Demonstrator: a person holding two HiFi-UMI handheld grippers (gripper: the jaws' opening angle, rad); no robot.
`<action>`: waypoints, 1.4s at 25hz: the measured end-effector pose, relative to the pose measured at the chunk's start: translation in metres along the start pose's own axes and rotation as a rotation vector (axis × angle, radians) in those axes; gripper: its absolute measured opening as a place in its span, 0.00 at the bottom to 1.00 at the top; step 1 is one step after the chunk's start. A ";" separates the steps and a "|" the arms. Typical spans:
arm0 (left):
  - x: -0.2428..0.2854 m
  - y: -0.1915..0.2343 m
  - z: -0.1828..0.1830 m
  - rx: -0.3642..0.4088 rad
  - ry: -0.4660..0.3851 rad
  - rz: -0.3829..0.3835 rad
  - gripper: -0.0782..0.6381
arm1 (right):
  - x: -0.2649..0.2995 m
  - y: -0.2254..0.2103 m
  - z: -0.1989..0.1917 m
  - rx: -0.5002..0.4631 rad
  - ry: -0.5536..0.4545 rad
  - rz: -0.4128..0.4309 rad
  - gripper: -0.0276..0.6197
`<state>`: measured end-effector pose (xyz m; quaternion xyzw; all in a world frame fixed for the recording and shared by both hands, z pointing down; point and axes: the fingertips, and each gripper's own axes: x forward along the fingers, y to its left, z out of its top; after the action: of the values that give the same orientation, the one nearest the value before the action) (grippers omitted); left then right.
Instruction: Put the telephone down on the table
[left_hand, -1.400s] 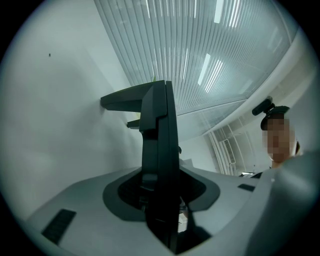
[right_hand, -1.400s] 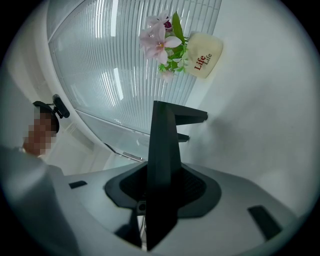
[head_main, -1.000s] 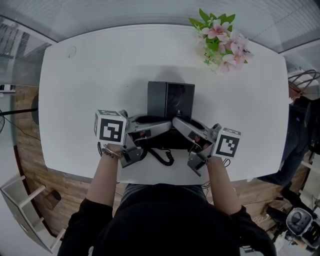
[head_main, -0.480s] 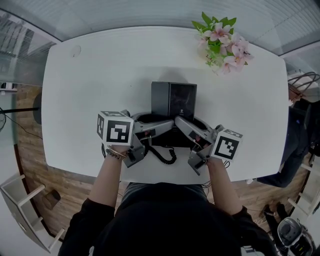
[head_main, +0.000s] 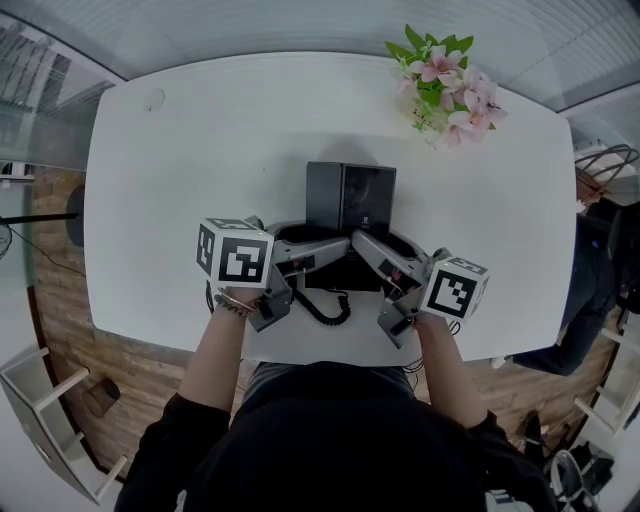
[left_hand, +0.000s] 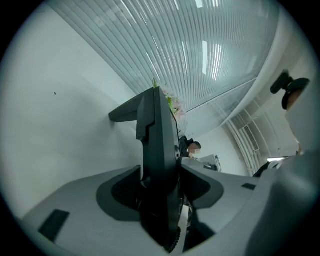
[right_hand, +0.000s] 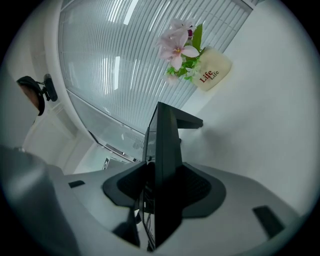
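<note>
The black telephone (head_main: 350, 198) stands on the white table (head_main: 200, 150), its coiled cord (head_main: 325, 308) trailing toward the front edge. My left gripper (head_main: 335, 245) reaches its near left side and my right gripper (head_main: 360, 243) its near right side. In the left gripper view the telephone's edge (left_hand: 157, 140) runs between the jaws of the left gripper (left_hand: 160, 192), which have just been opening and now stand slightly off it. In the right gripper view the telephone (right_hand: 165, 145) likewise lies between the right gripper's (right_hand: 157, 192) jaws, which have also just been opening.
A pot of pink flowers (head_main: 445, 75) stands at the table's far right corner, also seen in the right gripper view (right_hand: 180, 47). A person (head_main: 600, 260) stands past the table's right edge. White shelving (head_main: 45, 420) sits on the wooden floor at lower left.
The telephone and both grippers keep nearly the same spot on the table. The head view has shifted a little, so everything sits slightly further right in the picture.
</note>
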<state>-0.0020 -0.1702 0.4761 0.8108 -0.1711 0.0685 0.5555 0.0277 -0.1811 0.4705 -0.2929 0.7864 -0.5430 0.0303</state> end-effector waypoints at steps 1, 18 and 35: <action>0.000 0.000 0.000 0.003 0.003 0.003 0.46 | 0.000 -0.001 0.000 -0.002 0.003 -0.001 0.36; -0.001 0.006 -0.004 0.096 0.027 0.115 0.49 | -0.004 -0.006 -0.003 -0.090 0.031 -0.067 0.37; 0.000 0.009 -0.007 0.137 0.051 0.163 0.49 | -0.009 -0.010 -0.004 -0.160 0.039 -0.142 0.39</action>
<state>-0.0040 -0.1661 0.4865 0.8282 -0.2172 0.1456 0.4957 0.0379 -0.1759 0.4785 -0.3388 0.8049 -0.4848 -0.0474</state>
